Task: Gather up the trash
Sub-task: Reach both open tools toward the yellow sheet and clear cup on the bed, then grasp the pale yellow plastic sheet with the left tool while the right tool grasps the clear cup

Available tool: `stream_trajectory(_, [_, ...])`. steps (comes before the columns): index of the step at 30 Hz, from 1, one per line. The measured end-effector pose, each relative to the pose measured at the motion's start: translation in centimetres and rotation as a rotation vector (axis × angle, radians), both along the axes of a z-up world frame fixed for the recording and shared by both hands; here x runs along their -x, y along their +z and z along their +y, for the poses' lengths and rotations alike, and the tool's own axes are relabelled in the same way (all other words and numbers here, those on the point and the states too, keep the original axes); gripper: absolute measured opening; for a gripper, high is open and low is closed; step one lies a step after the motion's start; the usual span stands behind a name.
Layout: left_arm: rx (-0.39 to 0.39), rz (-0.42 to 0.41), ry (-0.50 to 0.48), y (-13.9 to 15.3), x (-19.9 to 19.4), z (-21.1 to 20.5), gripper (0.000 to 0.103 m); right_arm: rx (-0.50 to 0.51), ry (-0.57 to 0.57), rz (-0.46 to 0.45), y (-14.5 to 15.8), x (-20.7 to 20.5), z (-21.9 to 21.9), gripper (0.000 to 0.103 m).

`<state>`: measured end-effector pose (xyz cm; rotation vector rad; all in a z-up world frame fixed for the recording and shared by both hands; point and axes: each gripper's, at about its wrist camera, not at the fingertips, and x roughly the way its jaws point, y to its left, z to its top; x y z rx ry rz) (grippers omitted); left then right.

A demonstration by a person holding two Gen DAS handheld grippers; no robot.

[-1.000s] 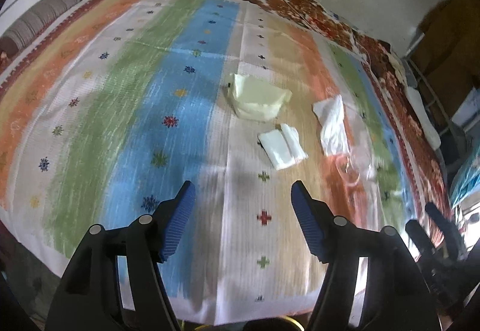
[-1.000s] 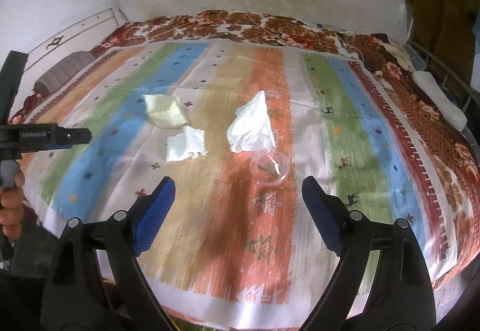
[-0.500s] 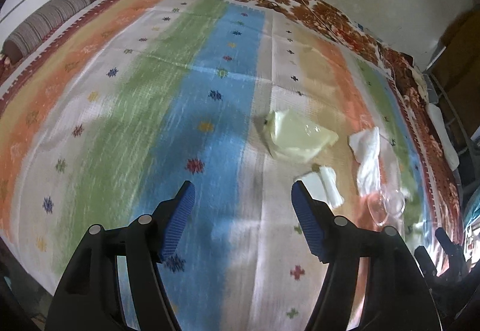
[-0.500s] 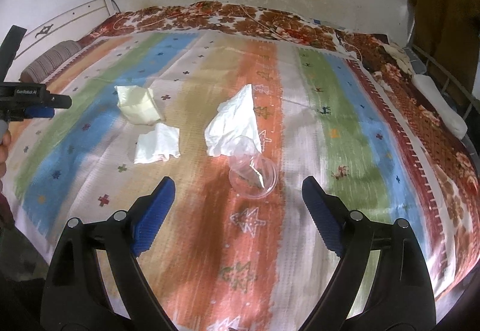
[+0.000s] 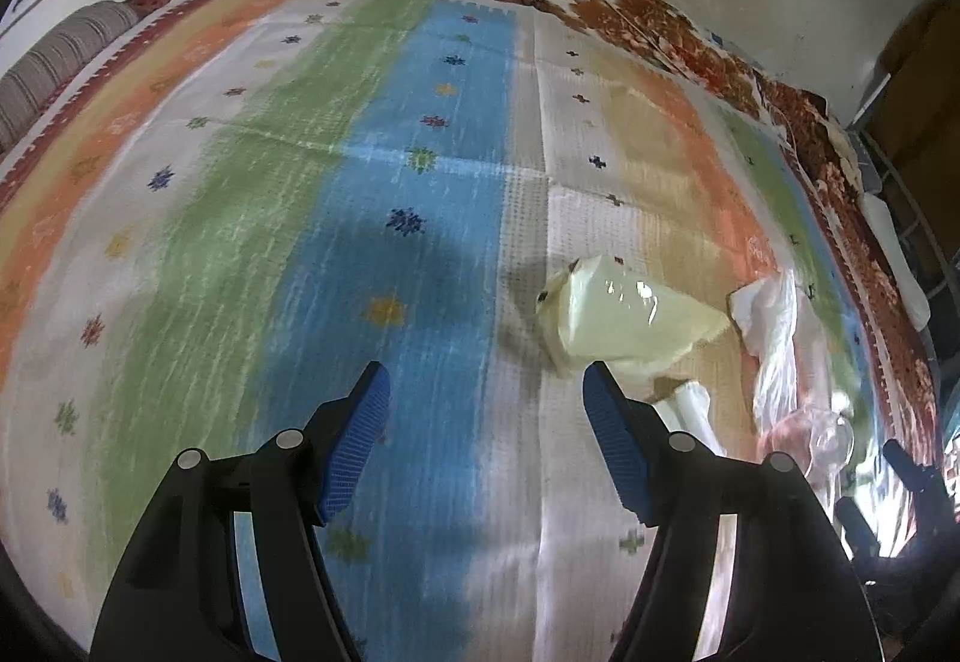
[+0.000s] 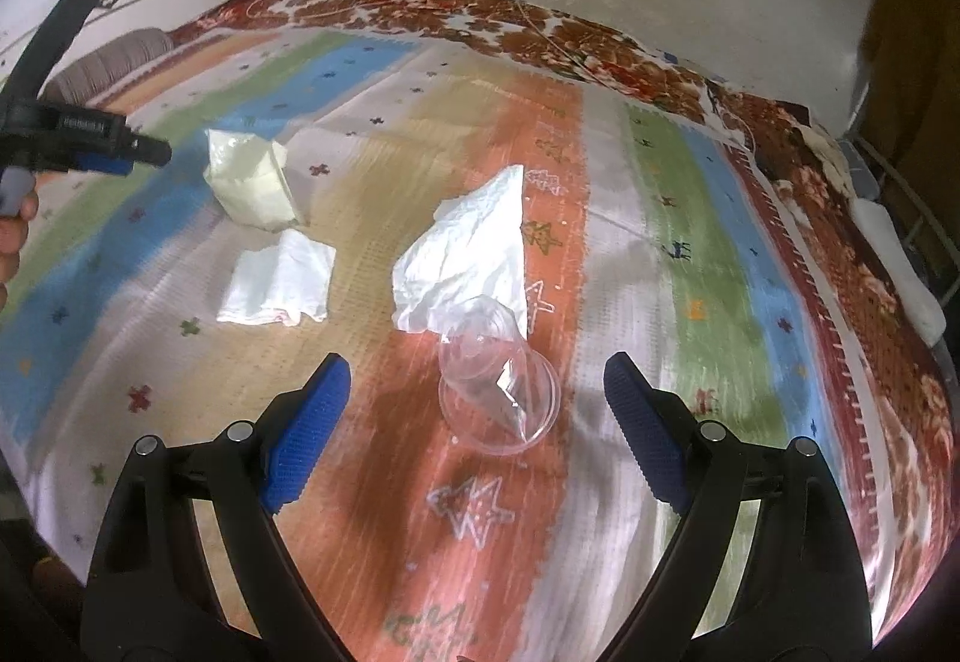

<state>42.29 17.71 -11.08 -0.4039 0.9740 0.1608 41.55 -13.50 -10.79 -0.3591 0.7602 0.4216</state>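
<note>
clear plastic, a crumpled cup (image 6: 498, 392), lies on the striped bedspread (image 6: 690, 266) between the wide, empty jaws of the right gripper (image 6: 477, 428). a white tissue (image 6: 468, 254) touches it at 12 o'clock; a folded napkin (image 6: 279, 281) and a pale yellow bag (image 6: 252, 179) sit toward 10 o'clock. the left gripper (image 5: 486, 437), wide and empty too, has the bag (image 5: 624, 320) at its 1 o'clock. this looks like the approach step; next, each should close on its nearest piece. no writing is readable.

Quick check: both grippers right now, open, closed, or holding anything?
Left gripper: open, empty, pale yellow plastic bag just ahead to its right.
Right gripper: open, empty, clear plastic cup lying between its jaws, untouched.
</note>
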Motion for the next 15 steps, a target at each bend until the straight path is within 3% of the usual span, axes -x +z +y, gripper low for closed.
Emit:
stream_trajectory(9, [-0.045, -0.016, -0.058, -0.8, -3.4, -0.5, 0.069, 0.069, 0.087, -0.006, -1.6, -1.7, 0.7, 0.075])
stream_trajectory(15, [0.032, -0.051, -0.094, -2.0, -4.7, -0.1, 0.067, 0.07, 0.074, 0.028, -3.1, -2.6, 0.8, 0.054])
